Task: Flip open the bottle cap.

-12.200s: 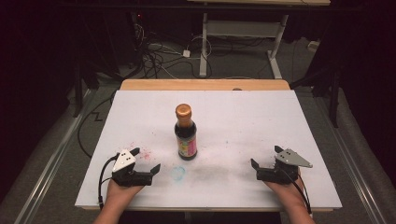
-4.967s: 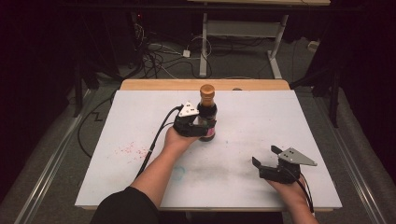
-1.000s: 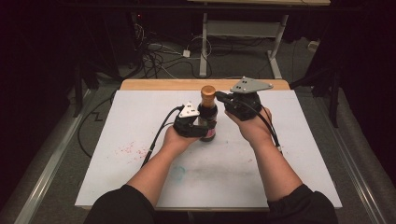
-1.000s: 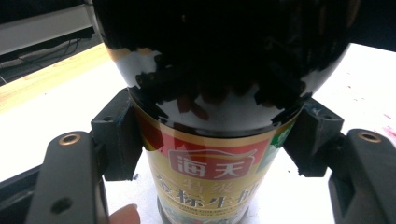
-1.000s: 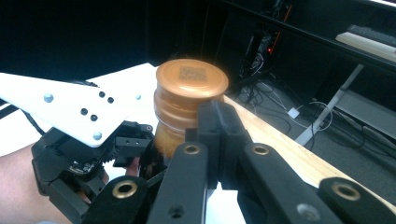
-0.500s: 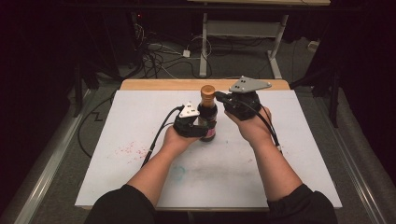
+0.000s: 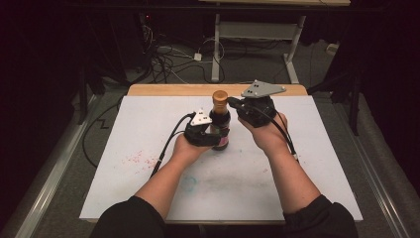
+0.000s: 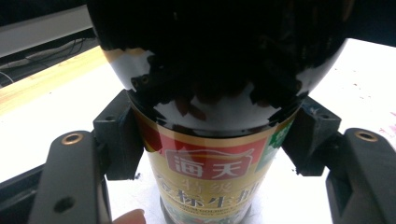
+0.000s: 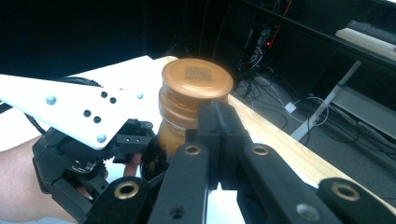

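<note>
Dark glass sauce bottle (image 7: 220,124) with a copper-brown ribbed screw cap (image 7: 220,96) and a red-and-gold printed label (image 8: 212,175): upright on the white worktop (image 7: 129,134), toward the far middle, just in front of the bare wooden strip (image 7: 163,89) along the far edge.

Left tongs (image 7: 214,133): level at the bottle's body, closed on it. Pads pressed against both sides of the bottle at the upper edge of the label, as seen in the left gripper view (image 8: 212,149). White three-cornered plate (image 7: 201,118) on top, just left of the bottle's shoulder. Black cable (image 7: 168,144) trailing back along the left forearm. Left hand (image 7: 185,148) wrapped around the tool body, one fingertip visible at the bottom of the left gripper view.

Right tongs (image 7: 231,101): raised to cap height, pointed at the cap from the right. Jaws drawn together with no gap between the pads, as seen in the right gripper view (image 9: 218,126); tips just beside the cap's ribbed lower edge, contact not determinable. Nothing held between the pads. Grey three-cornered plate (image 7: 263,89) on top, tilted. Right hand (image 7: 270,134) behind it, cable running down the right forearm.

Faint red specks (image 7: 136,158) on the worktop at the near left, well apart from the bottle. Tangle of cables (image 7: 168,54) on the floor beyond the worktop.
</note>
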